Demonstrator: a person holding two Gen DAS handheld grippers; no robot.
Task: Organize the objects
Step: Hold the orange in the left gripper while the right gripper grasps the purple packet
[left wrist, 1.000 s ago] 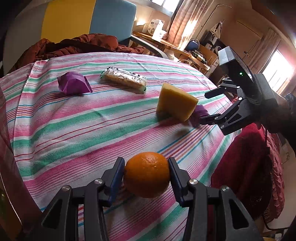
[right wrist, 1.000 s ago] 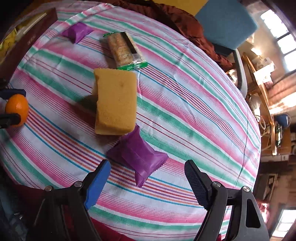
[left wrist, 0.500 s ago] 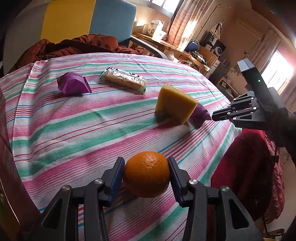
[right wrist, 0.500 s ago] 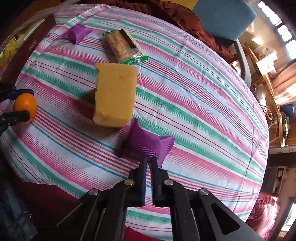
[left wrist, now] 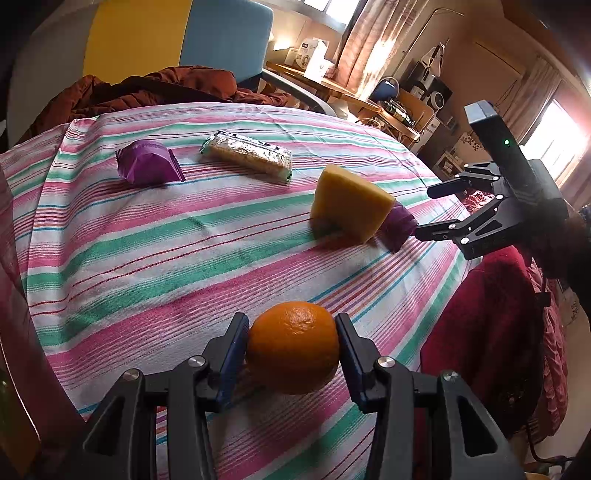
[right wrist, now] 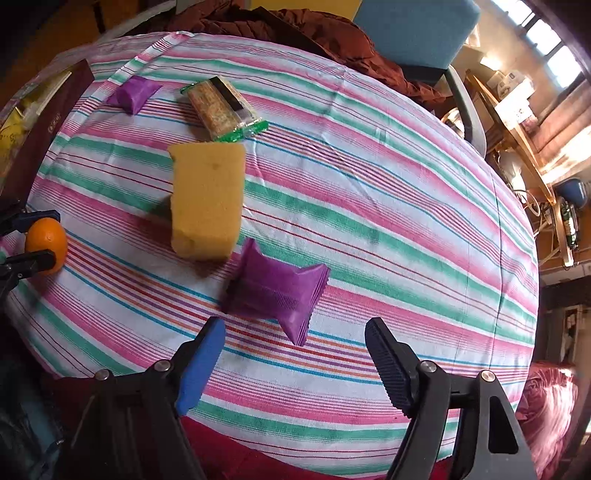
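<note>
My left gripper (left wrist: 291,332) is shut on an orange (left wrist: 293,347) just above the striped tablecloth (left wrist: 147,258) near the table's front edge; it also shows in the right wrist view (right wrist: 46,245). My right gripper (right wrist: 295,354) is open and empty, just short of a purple packet (right wrist: 277,291) that lies next to a yellow sponge (right wrist: 207,199). In the left wrist view the right gripper (left wrist: 424,214) is open beside the purple packet (left wrist: 397,225) and the sponge (left wrist: 349,208).
A second purple packet (left wrist: 147,166) and a wrapped cracker pack (left wrist: 247,155) lie farther back. A brown box (right wrist: 40,129) stands at the left edge. A blue chair (right wrist: 417,33) with brown cloth stands behind the round table. Red cloth (left wrist: 480,332) hangs at the right.
My right gripper shut half a second ago and has opened again near the purple packet. The left gripper holds the orange still.
</note>
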